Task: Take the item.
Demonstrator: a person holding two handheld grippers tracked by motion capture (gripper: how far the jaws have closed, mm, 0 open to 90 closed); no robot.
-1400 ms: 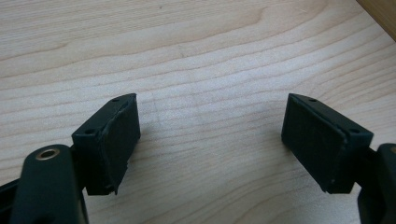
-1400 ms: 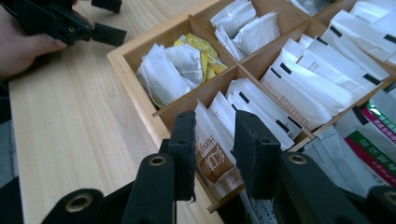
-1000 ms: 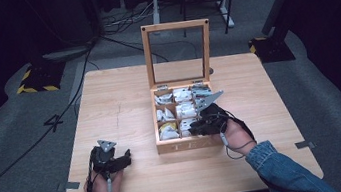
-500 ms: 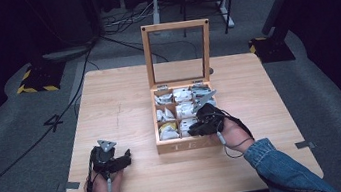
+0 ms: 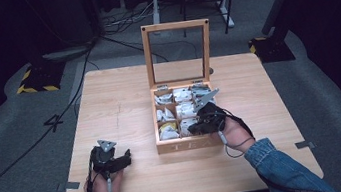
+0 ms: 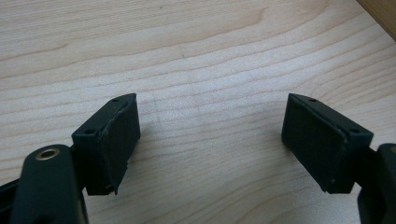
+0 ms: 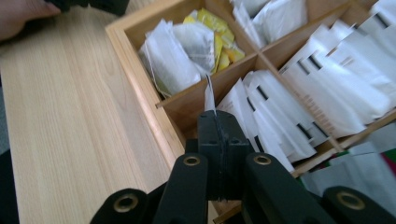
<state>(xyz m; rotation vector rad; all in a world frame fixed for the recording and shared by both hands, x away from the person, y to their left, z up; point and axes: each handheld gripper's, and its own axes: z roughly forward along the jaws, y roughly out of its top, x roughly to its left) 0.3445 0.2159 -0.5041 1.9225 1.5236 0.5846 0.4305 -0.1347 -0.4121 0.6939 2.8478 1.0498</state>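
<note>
Nine-cell tea box (image 5: 185, 146), right gripper (image 7: 215, 122) apparently pinching sachet (image 7: 209, 95)

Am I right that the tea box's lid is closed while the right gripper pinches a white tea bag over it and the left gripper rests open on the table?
Not quite: the lid of the tea box stands open, as the high view shows. The rest holds: the right gripper is shut on a white tea bag, and the left gripper rests open on the table.
</note>
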